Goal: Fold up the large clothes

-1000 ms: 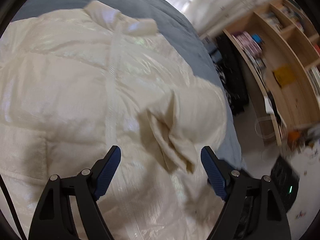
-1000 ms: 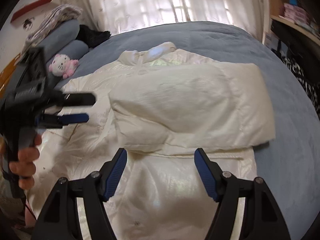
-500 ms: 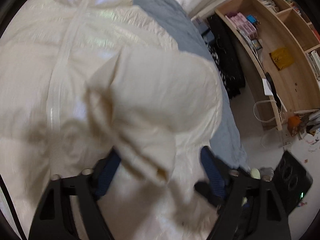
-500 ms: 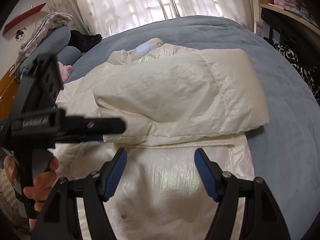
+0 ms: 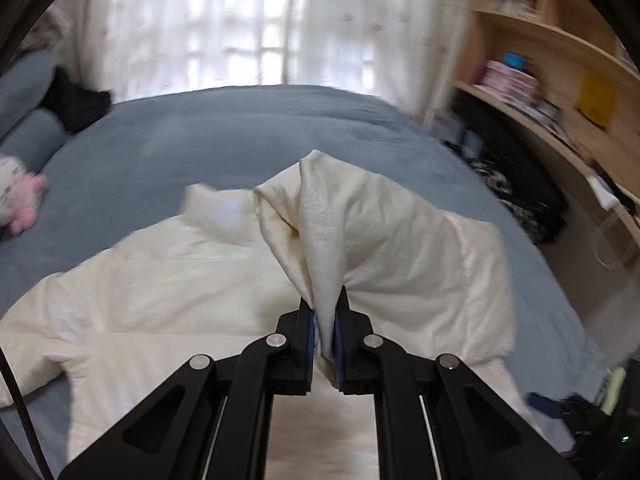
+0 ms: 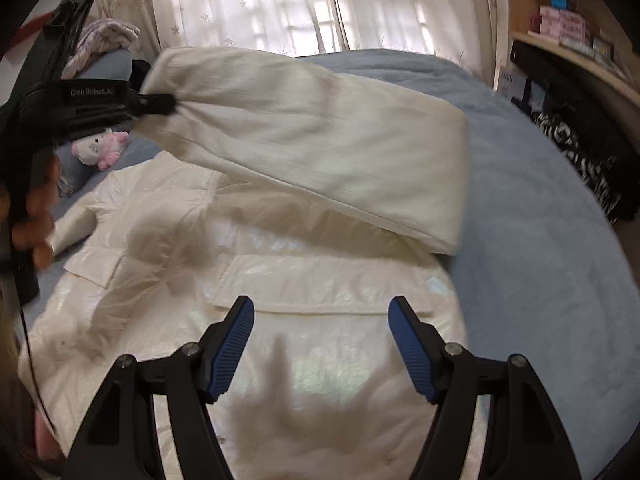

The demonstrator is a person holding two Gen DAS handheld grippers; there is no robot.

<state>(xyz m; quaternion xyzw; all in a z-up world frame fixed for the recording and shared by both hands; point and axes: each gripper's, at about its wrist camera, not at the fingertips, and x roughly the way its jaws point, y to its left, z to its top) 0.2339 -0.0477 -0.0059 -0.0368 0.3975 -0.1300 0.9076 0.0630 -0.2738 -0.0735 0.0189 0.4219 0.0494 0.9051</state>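
A large cream puffer jacket (image 6: pixel 280 300) lies front-up on a blue-grey bed (image 6: pixel 540 240). Its right sleeve (image 6: pixel 320 148) is lifted off the body and stretched toward the left. My left gripper (image 5: pixel 325 312) is shut on the sleeve's cuff (image 5: pixel 320 240), and the cloth bunches up between its pads. In the right wrist view the left gripper (image 6: pixel 160 104) holds that cuff at upper left, with a hand on its handle. My right gripper (image 6: pixel 320 344) hovers open over the jacket's lower front, nothing between its fingers.
A pink and white plush toy (image 6: pixel 104 148) and grey pillows (image 5: pixel 28 120) lie at the bed's left. Wooden shelves (image 5: pixel 560 92) with books stand on the right, dark clothes (image 6: pixel 580 152) hanging beside them. Curtained windows (image 6: pixel 300 4) are behind the bed.
The left gripper closed on the sleeve's cuff and rose, lifting the sleeve off the jacket and pulling it leftward. Its view tilted up toward the window. The right gripper stayed open over the jacket.
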